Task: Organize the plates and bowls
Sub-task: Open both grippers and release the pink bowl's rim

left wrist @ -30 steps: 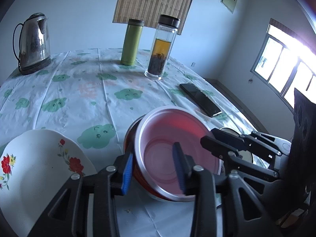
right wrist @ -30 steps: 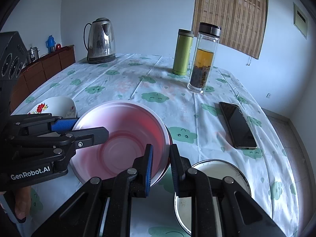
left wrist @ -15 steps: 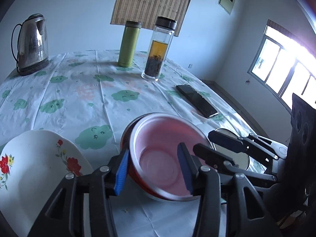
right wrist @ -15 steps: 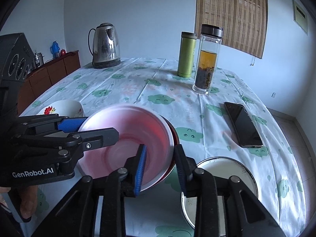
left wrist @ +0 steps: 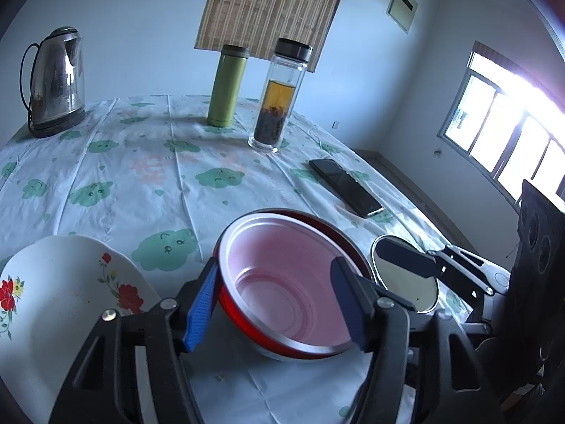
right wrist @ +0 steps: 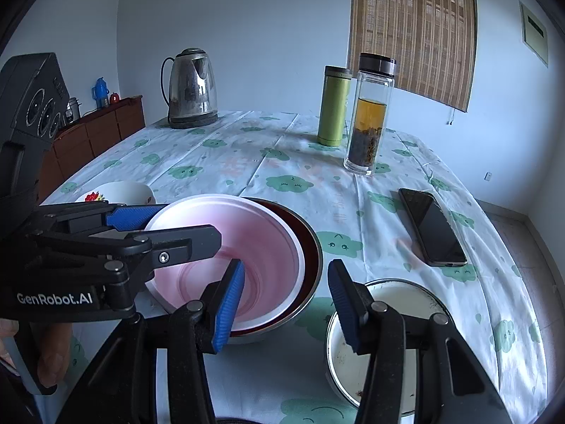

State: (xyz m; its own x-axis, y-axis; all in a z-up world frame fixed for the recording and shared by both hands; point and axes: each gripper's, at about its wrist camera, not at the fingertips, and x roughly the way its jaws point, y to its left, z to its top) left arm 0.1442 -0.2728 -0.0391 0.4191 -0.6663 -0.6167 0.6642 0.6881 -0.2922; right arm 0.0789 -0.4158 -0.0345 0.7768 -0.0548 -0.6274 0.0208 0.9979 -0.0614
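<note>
A pink plastic bowl sits nested in a red metal bowl on the tablecloth. My left gripper straddles the stack's left rim. Its jaws are opening and the pads stand clear of the rim. My right gripper straddles the right rim, also opening and not pressing; one of its fingers shows in the left wrist view. A white floral bowl lies to the left. A small metal bowl lies to the right.
At the far side of the table stand a steel kettle, a green flask and a glass tea bottle. A black phone lies right. A wooden sideboard stands beyond the table's left edge.
Both grippers' jaws have widened and let go of the nested bowls' rim. The right one was nearly shut on the rim a second ago. Neither hand has shifted.
</note>
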